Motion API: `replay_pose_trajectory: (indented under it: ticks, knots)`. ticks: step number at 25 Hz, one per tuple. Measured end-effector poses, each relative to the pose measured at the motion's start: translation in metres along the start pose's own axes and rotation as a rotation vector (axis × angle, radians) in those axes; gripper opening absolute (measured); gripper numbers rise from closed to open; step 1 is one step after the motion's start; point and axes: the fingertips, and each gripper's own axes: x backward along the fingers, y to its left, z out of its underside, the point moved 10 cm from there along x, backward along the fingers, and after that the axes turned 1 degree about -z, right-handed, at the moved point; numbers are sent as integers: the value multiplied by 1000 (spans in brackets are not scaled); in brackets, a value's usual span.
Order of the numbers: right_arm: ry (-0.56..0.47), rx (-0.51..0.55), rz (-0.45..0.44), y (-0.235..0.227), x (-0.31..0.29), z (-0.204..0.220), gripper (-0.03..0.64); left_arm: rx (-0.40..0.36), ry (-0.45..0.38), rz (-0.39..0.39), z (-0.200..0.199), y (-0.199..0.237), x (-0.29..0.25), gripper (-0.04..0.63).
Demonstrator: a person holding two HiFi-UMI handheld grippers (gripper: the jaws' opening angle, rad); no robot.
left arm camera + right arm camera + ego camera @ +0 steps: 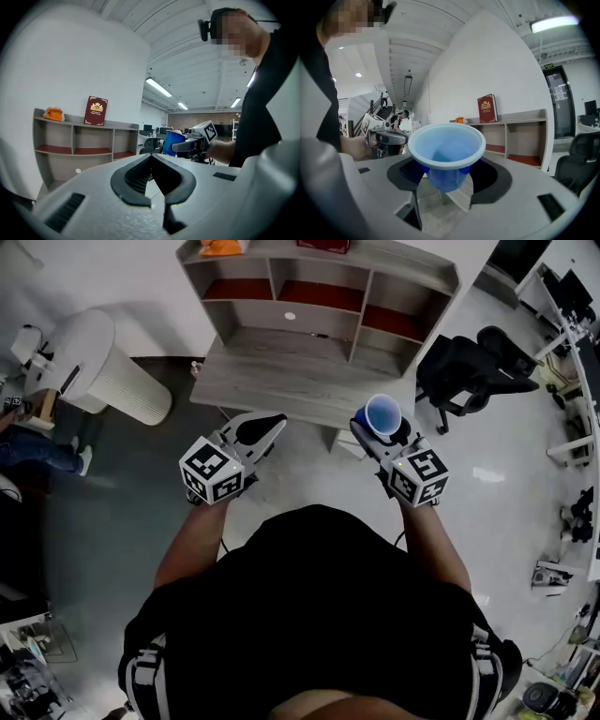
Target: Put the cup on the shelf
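Standing at the person's shoulder, facing the unit. Noted left to right.

- 10 o'clock: white ribbed cylinder [108,367] on the floor, well apart from the desk.
- 11 o'clock: left gripper [272,421], held in the air near the desk's front edge. Its jaws are closed tip to tip, with nothing between them. Marker cube faces up toward the head camera.
- 12 o'clock: grey wooden shelf [319,296] standing on the back of a desk top [281,371]. It has one row of open compartments with reddish floors. On the top board sit an orange object [54,114] at the left end and a red book [96,111] standing upright beside it, toward the middle. A small white disc [290,316] shows on the back panel under the compartments.
- 1 o'clock: right gripper [380,425], jaws spread wide and clamped on the blue cup [382,412]. The pads press on the cup's lower body from both sides. The cup is upright, mouth up, and looks empty inside. It hangs in the air just off the desk's front right corner, short of the shelf and touching no surface.
- 2 o'clock: black office chair [473,367] on the pale floor, to the right of the desk.
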Motion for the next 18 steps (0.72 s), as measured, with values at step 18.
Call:
replay_pose_trajectory:
  ticks: [18]
  knots:
    - [-28,-9,-77,-44,20,6,285,26,44,-51,15,-24,-40,17]
